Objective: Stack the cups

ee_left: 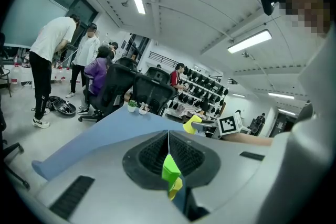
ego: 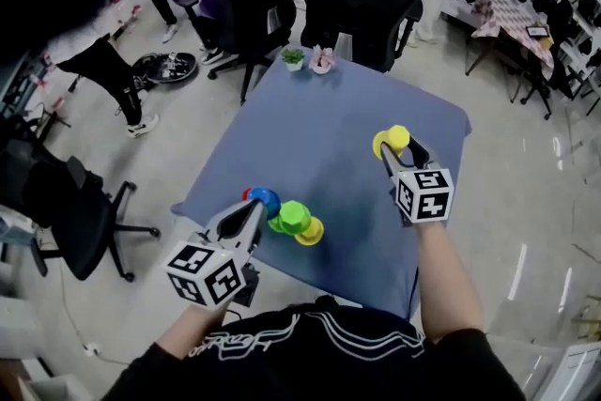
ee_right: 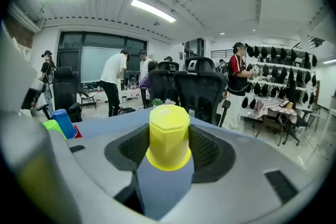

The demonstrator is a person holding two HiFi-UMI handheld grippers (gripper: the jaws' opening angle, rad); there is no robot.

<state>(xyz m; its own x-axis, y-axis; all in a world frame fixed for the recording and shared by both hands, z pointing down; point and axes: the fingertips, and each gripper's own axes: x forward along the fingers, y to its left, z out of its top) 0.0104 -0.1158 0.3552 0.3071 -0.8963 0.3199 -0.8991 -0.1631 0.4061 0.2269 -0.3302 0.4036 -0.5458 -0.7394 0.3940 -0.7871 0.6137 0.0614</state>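
Peeking out from behind the blue cup (ego: 265, 200), a red cup (ego: 248, 193) is showing only a sliver. The left gripper (ego: 254, 209) is covering the near side of both. In the left gripper view its fingers (ee_left: 147, 157) are filling the frame, pressing together with nothing between them. They are letting through just a strip of the green cup (ego: 294, 218) and a bit of the second yellow cup (ego: 311, 232) beside it. Whether these cups are touching one another is hard to tell. The left forearm is reaching in low at the near left corner of the blue surface (ego: 329, 108), pointing at the blue cup. The right forearm is stretching forward over the right side. The right gripper (ego: 401, 151) is pinching the held yellow cup (ee_right: 169, 134) upside down, base up, its fingers (ee_right: 208, 150) pressing on both sides.
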